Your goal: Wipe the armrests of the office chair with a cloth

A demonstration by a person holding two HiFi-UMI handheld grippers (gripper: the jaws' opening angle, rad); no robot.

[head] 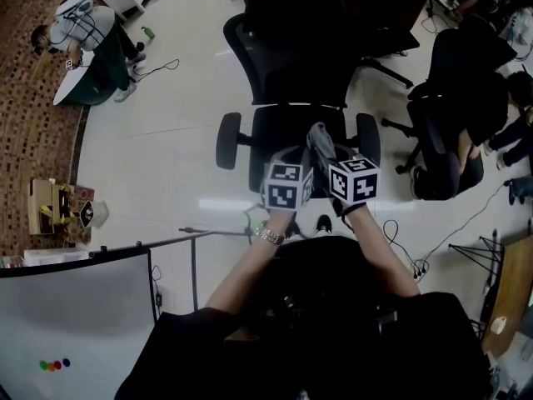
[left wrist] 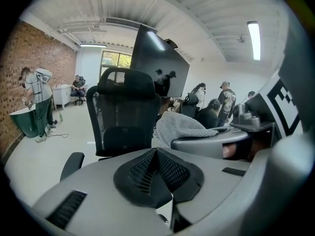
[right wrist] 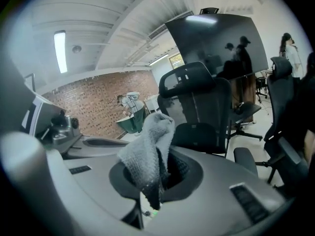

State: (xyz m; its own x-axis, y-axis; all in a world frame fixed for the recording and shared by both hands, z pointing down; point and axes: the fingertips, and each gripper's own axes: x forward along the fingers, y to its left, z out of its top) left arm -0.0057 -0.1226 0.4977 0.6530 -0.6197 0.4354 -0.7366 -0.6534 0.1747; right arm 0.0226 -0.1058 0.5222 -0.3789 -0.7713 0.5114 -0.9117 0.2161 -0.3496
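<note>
A black office chair [head: 296, 65] stands in front of me, with its left armrest [head: 229, 140] and right armrest [head: 367, 137] on either side of the seat. Both grippers hover side by side over the seat's front edge, clear of the armrests. My right gripper [head: 330, 158] is shut on a grey knitted cloth [head: 320, 142], which sticks up from between the pads [right wrist: 147, 154]. My left gripper [head: 288, 161] is shut with nothing in it [left wrist: 160, 173]. In the left gripper view the cloth [left wrist: 182, 127] shows to the right and the chair [left wrist: 123, 117] ahead.
More black office chairs [head: 454, 82] with a seated person stand to the right. A person [head: 83, 36] works at a green table at the far left. A whiteboard [head: 75, 323] stands at my lower left. Cables [head: 400, 257] trail on the floor. A big dark screen [left wrist: 160, 58] lies behind the chair.
</note>
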